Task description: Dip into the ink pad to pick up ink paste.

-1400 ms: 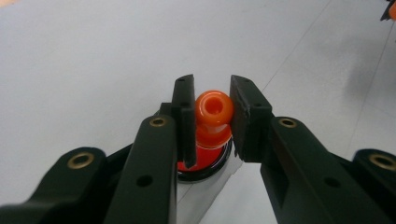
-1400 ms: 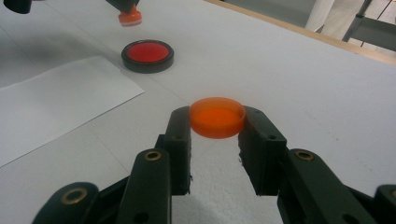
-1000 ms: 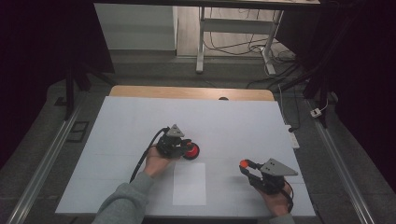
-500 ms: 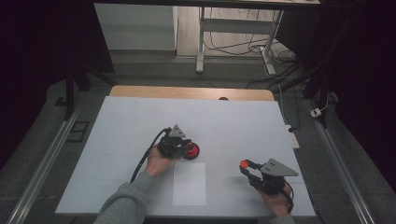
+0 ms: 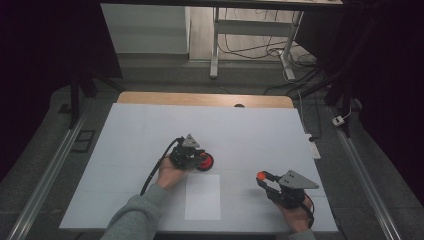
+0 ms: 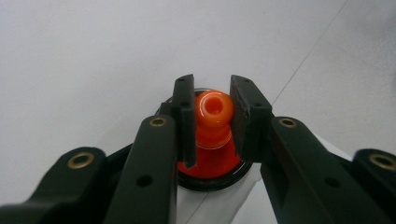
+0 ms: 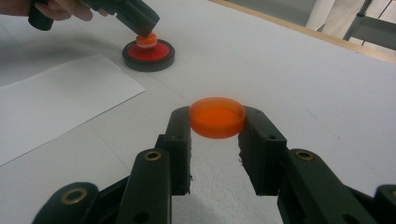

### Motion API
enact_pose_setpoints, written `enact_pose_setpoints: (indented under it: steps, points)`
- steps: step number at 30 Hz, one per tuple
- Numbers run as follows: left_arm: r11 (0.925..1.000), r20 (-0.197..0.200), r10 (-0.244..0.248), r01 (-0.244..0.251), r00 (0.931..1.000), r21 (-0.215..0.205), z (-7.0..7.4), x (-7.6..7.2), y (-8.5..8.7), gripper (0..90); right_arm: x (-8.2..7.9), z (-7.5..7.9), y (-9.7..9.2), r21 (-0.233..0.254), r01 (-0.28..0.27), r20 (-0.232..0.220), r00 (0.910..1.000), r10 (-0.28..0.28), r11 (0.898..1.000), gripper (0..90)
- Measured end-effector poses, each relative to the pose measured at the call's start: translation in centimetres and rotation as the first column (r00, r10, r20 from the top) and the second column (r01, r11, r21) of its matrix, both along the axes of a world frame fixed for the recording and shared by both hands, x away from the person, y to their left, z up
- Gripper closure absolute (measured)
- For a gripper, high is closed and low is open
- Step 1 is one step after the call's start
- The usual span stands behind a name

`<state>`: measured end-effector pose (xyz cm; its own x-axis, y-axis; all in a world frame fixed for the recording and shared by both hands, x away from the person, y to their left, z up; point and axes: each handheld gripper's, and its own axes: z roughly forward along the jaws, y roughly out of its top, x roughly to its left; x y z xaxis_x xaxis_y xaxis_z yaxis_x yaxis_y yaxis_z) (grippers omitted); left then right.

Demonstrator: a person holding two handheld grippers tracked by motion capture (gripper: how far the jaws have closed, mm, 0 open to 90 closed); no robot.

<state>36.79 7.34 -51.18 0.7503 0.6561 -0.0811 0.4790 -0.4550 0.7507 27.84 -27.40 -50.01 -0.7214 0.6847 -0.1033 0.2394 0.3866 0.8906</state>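
Orange plastic sits in both grips. The left gripper (image 6: 209, 122) is clamped on the upright knob (image 6: 213, 108) of a red disc (image 5: 204, 161) in a black ring, flat on the white table (image 5: 260, 135). The right gripper (image 7: 215, 140) pinches a flat orange cap (image 7: 217, 116), open face up, which the high view shows as a mere dot. A paper sheet (image 5: 202, 196) lies between them.

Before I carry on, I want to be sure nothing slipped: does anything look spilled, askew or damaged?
Nothing stands out. The left tool grips the orange knob of the red puck, which sits flat on the table. The right tool holds the orange disc level. The paper sheet lies flat.
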Motion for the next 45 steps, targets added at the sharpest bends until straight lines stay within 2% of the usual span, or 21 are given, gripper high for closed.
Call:
enact_pose_setpoints:
  steps: [4, 9, 15, 17, 19, 20, 21, 24, 28, 42, 45]
  points:
    - [1.0, 0.001, -0.004, 0.004, 1.0, 0.007, -0.1, 0.0, -0.1, 72.9, 0.0, 0.0, 0.0, -0.003, 0.004, 0.001, 1.0, -0.004, 1.0, 64.2]
    - [0.9998, 0.031, -0.011, 0.011, 0.9995, 0.015, 0.2, -0.3, -0.2, 72.9, 0.0, 0.0, 0.0, -0.002, -0.001, 0.0, 1.0, 0.001, 1.0, 64.2]
    - [0.9993, 0.005, 0.0, 0.0, 1.0, 0.037, -0.4, 0.1, -0.1, 72.9, 0.0, 0.0, 0.0, -0.002, -0.001, -0.002, 1.0, 0.001, 1.0, 64.2]
    - [0.9998, 0.003, 0.005, -0.005, 1.0, 0.021, -0.6, 0.1, 0.0, 72.9, 0.0, 0.0, 0.0, -0.002, 0.0, -0.002, 1.0, 0.0, 1.0, 64.2]
    - [0.9996, 0.026, 0.009, -0.01, 0.9996, 0.026, -0.8, -0.1, -0.1, 73.0, 0.0, -0.1, 0.0, 0.0, 0.0, -0.003, 1.0, 0.0, 1.0, 64.1]
    - [0.9993, 0.051, 0.001, -0.002, 0.9987, 0.036, -0.9, -0.4, -0.2, 73.1, 0.0, -0.1, 0.0, -0.001, 0.001, -0.003, 1.0, -0.001, 1.0, 64.2]
    - [0.9996, 0.053, 0.004, -0.005, 0.9986, 0.026, -1.0, -0.4, -0.1, 73.1, 0.1, -0.1, 0.0, 0.0, 0.001, -0.005, 1.0, -0.001, 1.0, 64.2]
    - [0.999, 0.038, 0.022, -0.021, 0.999, -0.04, -1.5, -0.4, 0.5, 73.3, 0.0, -0.1, 0.0, -0.001, 0.0, -0.003, 1.0, 0.0, 1.0, 64.1]
    - [0.9978, 0.026, 0.03, -0.029, 0.9992, -0.06, -1.6, -0.4, 0.7, 73.4, 0.0, -0.1, 0.0, -0.001, 0.001, -0.004, 1.0, -0.001, 1.0, 64.1]
    - [0.9994, 0.026, 0.033, -0.033, 0.9991, -0.011, -1.3, -0.4, 0.1, 73.6, 0.0, 0.0, 0.0, -0.002, -0.002, -0.002, 1.0, 0.002, 1.0, 64.1]
    - [0.9994, 0.024, 0.033, -0.032, 0.9992, -0.012, -1.3, -0.4, 0.2, 73.6, 0.0, -0.1, 0.0, -0.001, -0.003, -0.002, 1.0, 0.003, 1.0, 64.2]
